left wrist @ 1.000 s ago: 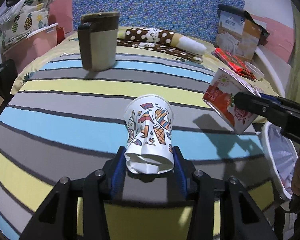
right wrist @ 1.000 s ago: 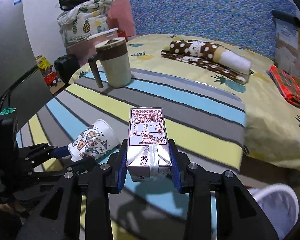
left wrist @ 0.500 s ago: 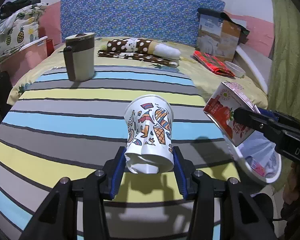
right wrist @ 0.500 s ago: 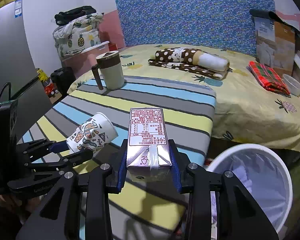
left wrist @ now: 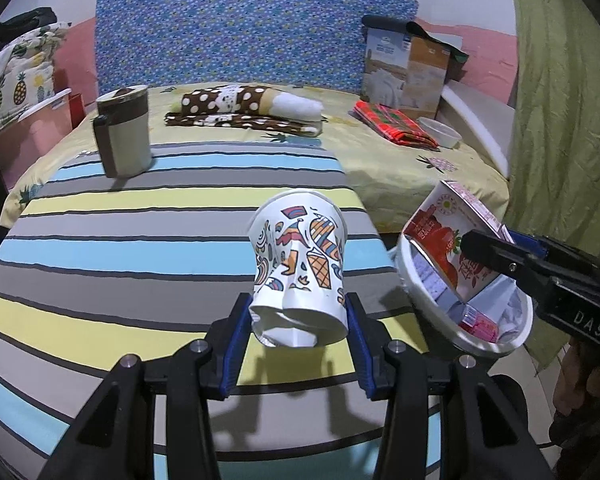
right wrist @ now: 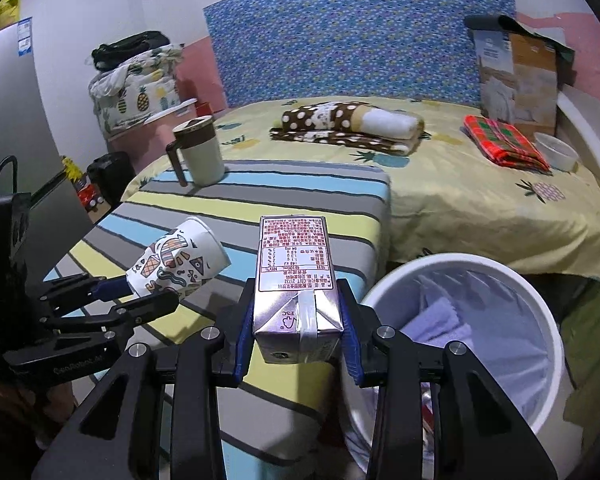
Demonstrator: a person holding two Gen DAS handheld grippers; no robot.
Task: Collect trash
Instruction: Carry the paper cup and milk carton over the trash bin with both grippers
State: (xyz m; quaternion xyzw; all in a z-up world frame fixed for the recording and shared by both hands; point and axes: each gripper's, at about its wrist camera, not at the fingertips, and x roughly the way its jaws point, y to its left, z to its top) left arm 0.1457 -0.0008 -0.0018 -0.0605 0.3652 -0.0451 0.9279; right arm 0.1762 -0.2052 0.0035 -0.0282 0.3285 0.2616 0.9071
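My left gripper [left wrist: 298, 334] is shut on a crumpled paper cup [left wrist: 300, 260] with colourful prints, held above the striped table top [left wrist: 120, 248]. The same cup [right wrist: 178, 262] shows at the left of the right wrist view, in the left gripper [right wrist: 140, 300]. My right gripper [right wrist: 298, 344] is shut on a small drink carton [right wrist: 294, 280], held near the table's right edge beside the white trash bin [right wrist: 540, 308]. In the left wrist view the carton [left wrist: 452, 248] hangs over the bin's rim [left wrist: 416, 292], gripped by the right gripper [left wrist: 488, 252].
A lidded mug [left wrist: 122, 132] stands at the far left of the striped top. Behind lies a bed [right wrist: 480, 200] with a dotted blanket roll [right wrist: 348, 124], red plaid cloth [right wrist: 500, 140], a bowl [right wrist: 556, 152] and a cardboard box [right wrist: 516, 76]. The bin holds paper and wrappers.
Both grippers have moved right toward the table's edge with their loads. The bin has come into full view, and the carton now hangs at its rim.
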